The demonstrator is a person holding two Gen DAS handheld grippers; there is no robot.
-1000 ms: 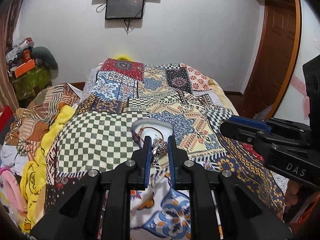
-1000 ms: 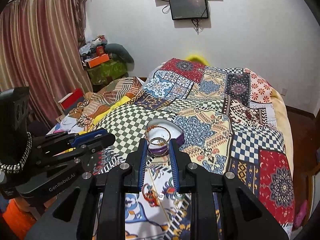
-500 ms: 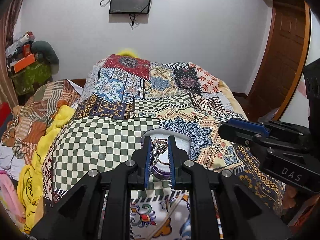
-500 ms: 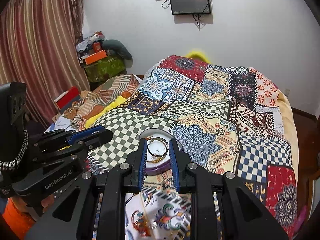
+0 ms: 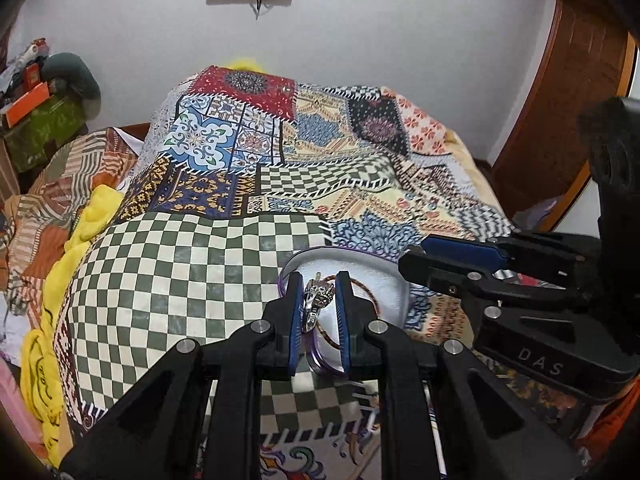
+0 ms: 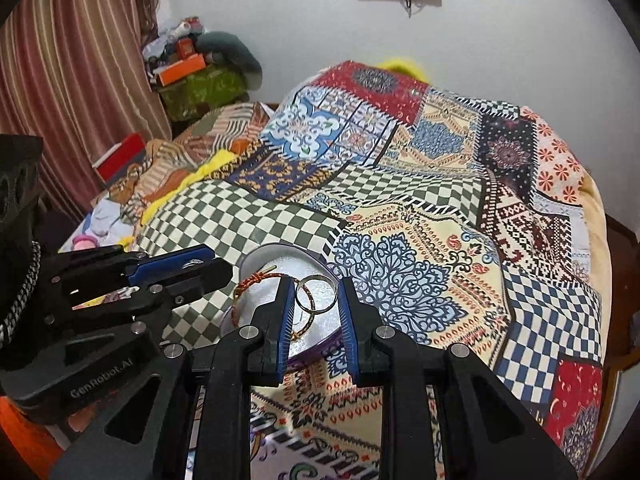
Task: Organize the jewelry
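L wrist view: left claw point(image 5: 319, 312) clamped on silver ring point(image 5: 318, 298), over white tray point(image 5: 384, 280) w/ braided bracelet point(image 5: 370, 300) already in, ring not dropped yet. R wrist view: right claw point(image 6: 316, 312) pinching gold bangle point(image 6: 316, 298) above same tray point(image 6: 276, 258), release left

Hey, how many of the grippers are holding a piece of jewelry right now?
2. The left gripper clamps a silver ornament, the right gripper a thin metal bangle, both above the white dish.
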